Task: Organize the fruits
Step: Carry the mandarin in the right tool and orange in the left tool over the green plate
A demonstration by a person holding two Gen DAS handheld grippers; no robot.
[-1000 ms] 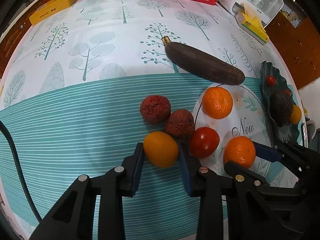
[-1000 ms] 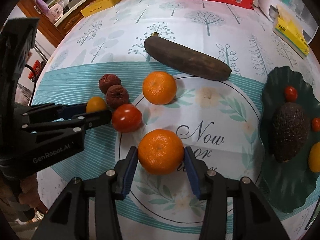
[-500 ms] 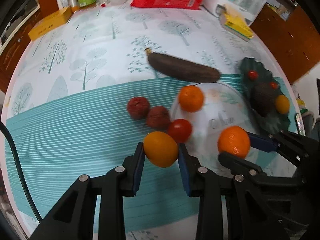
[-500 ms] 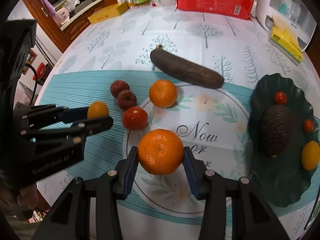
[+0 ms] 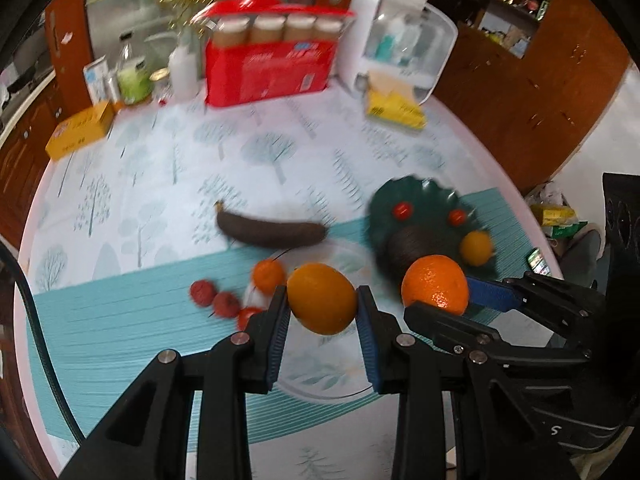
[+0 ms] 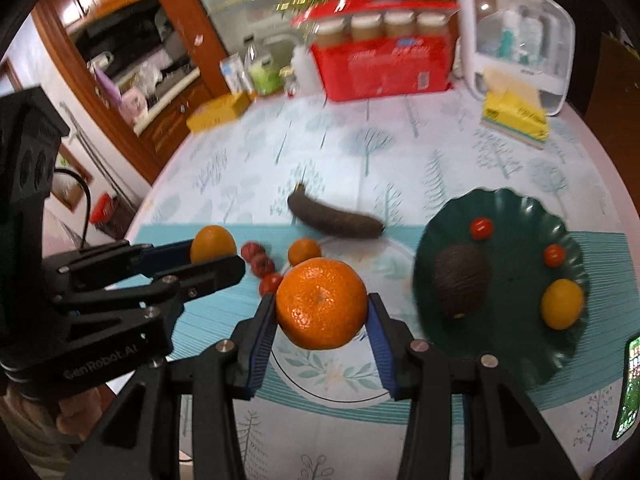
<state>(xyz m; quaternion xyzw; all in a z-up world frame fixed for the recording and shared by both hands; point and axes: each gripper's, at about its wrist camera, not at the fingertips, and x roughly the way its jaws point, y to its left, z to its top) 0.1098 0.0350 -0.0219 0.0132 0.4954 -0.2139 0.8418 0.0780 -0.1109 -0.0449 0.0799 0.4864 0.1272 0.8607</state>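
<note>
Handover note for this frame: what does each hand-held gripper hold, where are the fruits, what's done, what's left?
Left hand-held gripper: shut on the yellow-orange fruit, clear of the table.
Right hand-held gripper: shut on the big mandarin, also raised.
Green dish: avocado, two cherry tomatoes, one yellow fruit already in.
Left: dark banana, small mandarin, two red lychees, one tomato on the table; place both held fruits.

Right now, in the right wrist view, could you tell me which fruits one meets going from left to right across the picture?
Yellow-orange fruit in the left gripper → two dark red fruits → big orange in the right gripper → avocado → yellow fruit on the green plate.
</note>
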